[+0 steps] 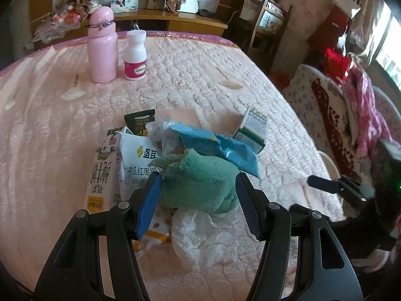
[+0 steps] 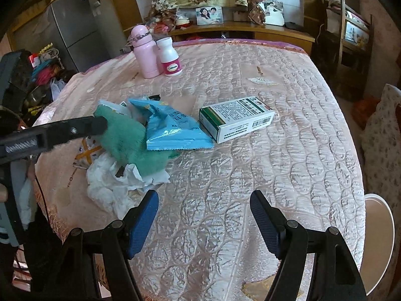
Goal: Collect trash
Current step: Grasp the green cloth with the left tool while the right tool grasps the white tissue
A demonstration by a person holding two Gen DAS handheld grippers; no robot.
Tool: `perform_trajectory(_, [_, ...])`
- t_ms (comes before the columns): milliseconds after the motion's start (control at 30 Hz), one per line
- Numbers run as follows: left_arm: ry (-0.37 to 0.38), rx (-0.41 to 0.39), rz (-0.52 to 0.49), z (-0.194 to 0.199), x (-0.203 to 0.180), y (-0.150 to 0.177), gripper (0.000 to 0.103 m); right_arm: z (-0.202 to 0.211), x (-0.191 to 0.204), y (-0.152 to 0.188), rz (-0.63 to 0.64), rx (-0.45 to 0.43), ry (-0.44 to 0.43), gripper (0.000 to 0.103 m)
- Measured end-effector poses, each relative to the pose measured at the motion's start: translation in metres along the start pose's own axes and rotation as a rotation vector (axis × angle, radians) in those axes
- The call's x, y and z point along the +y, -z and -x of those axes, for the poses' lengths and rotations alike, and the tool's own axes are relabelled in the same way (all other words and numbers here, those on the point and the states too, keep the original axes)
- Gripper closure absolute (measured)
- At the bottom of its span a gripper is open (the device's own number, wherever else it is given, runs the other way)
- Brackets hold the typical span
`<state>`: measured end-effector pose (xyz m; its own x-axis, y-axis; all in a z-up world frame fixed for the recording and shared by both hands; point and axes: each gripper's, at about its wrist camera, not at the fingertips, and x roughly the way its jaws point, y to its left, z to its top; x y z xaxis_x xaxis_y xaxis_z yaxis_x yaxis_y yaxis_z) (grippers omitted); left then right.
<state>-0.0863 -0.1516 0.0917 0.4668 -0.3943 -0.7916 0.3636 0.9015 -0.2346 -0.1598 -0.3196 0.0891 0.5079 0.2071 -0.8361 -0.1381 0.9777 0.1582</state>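
A pile of trash lies on the pink quilted table. It holds a green fuzzy cloth (image 1: 198, 179), a blue wrapper (image 1: 223, 148), white crumpled tissue (image 1: 200, 238), a white pouch (image 1: 136, 158), a milk carton (image 1: 99, 175) and a dark snack packet (image 1: 140, 123). My left gripper (image 1: 198, 200) has its jaws around the green cloth (image 2: 130, 138), touching it on both sides. My right gripper (image 2: 204, 223) is open and empty, low over the table near the tissue (image 2: 112, 188). A green and white medicine box (image 2: 235, 118) lies beside the blue wrapper (image 2: 173, 128).
A pink bottle (image 1: 102, 47) and a white pill bottle (image 1: 135, 55) stand at the far side of the table. A white round bin rim (image 2: 378, 233) shows at the table's right edge. Cushioned chairs (image 1: 338, 115) stand to the right.
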Motion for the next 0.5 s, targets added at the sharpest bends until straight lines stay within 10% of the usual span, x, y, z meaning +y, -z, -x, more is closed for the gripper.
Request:
perform_trajectory(167, [0.022,0.014,-0.036,-0.012,-0.008,0.001,0.044,-0.002,0.001,0.004,-0.003,0.016,-0.026,0.03])
perform_trajectory(233, [0.024,0.008,-0.052,-0.012,-0.012,0.001,0.063,-0.005,0.006,0.006,0.005,0.03,-0.053,0.03])
perform_trajectory(500, [0.066,-0.022,-0.028,0.006,-0.007,-0.006,0.081,-0.025,0.052,0.014,0.052,0.046,-0.206,0.03])
